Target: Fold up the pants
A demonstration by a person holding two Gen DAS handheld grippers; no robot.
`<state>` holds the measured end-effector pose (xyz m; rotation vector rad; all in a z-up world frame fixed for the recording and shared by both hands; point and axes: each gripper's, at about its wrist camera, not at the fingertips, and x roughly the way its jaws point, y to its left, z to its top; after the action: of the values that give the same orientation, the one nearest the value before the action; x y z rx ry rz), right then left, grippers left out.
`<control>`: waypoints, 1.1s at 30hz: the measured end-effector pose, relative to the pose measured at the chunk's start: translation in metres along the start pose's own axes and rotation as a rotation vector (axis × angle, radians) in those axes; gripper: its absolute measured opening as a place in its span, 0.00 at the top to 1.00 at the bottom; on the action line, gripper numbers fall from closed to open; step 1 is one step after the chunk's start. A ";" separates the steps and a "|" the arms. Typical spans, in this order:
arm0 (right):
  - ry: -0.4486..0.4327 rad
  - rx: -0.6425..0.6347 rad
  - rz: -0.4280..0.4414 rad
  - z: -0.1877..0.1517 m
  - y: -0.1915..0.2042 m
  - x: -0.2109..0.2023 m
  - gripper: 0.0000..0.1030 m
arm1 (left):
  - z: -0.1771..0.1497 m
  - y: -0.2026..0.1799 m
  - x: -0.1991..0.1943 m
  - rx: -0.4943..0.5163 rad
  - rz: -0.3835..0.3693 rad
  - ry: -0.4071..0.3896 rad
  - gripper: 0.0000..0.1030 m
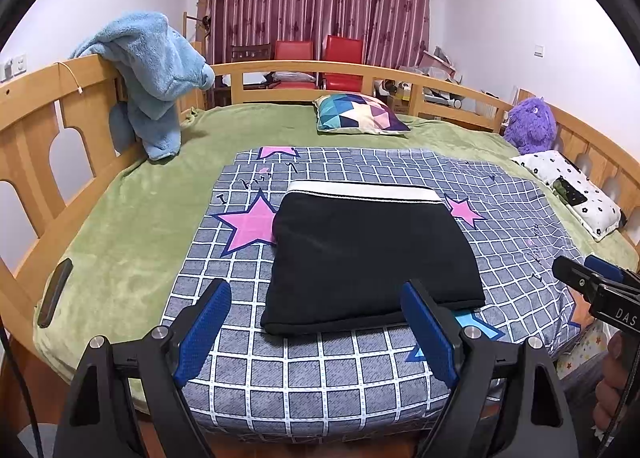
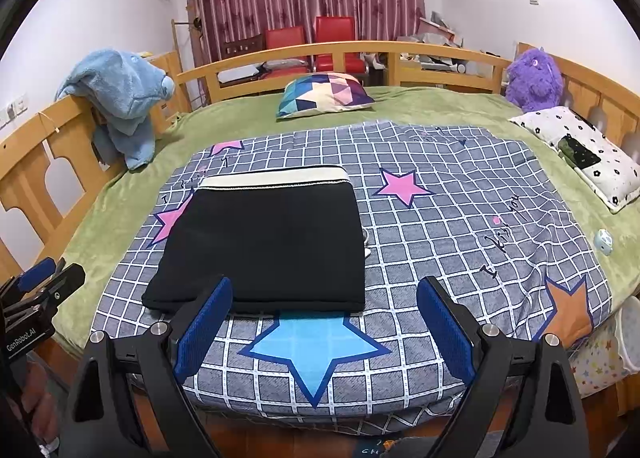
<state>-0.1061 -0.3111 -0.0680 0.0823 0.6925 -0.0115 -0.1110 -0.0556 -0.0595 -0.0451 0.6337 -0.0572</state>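
The black pants (image 1: 368,254) lie folded into a flat rectangle on the checked quilt (image 1: 304,374), white waistband at the far edge. They also show in the right wrist view (image 2: 268,242). My left gripper (image 1: 316,330) is open and empty, held just in front of the pants' near edge. My right gripper (image 2: 324,330) is open and empty, in front of the pants' near right corner, above a blue star print. Each gripper shows at the edge of the other's view: the right one (image 1: 592,282), the left one (image 2: 40,286).
A green blanket (image 1: 132,225) covers the wooden-railed bed (image 1: 36,117). A blue towel (image 1: 156,69) hangs on the left rail. A patterned pillow (image 1: 360,113), a purple plush (image 1: 530,125), and a dotted pillow (image 1: 576,189) lie at the far and right sides. A dark phone (image 1: 54,294) lies left.
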 end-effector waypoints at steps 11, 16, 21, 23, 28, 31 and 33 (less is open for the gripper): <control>-0.001 -0.009 -0.005 -0.001 0.001 0.000 0.11 | 0.000 0.000 0.000 0.001 -0.001 -0.002 0.17; 0.001 -0.005 -0.012 -0.001 0.001 0.000 0.11 | 0.000 0.000 0.000 0.001 -0.002 -0.001 0.17; 0.003 0.001 -0.016 -0.001 0.001 0.001 0.10 | 0.001 -0.001 -0.001 -0.003 -0.004 -0.004 0.17; 0.004 0.001 -0.019 -0.001 0.001 0.001 0.11 | 0.001 -0.001 -0.002 -0.003 -0.001 -0.006 0.17; 0.006 0.004 -0.019 0.000 0.000 0.001 0.11 | 0.001 -0.002 -0.003 -0.006 -0.003 -0.008 0.17; 0.004 0.003 -0.018 0.000 0.001 0.001 0.11 | 0.001 -0.001 -0.003 -0.006 -0.006 -0.010 0.17; 0.004 0.004 -0.017 0.000 0.001 0.001 0.11 | 0.002 -0.001 -0.004 -0.011 -0.011 -0.014 0.17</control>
<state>-0.1056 -0.3102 -0.0686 0.0800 0.6970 -0.0290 -0.1130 -0.0566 -0.0558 -0.0597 0.6200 -0.0643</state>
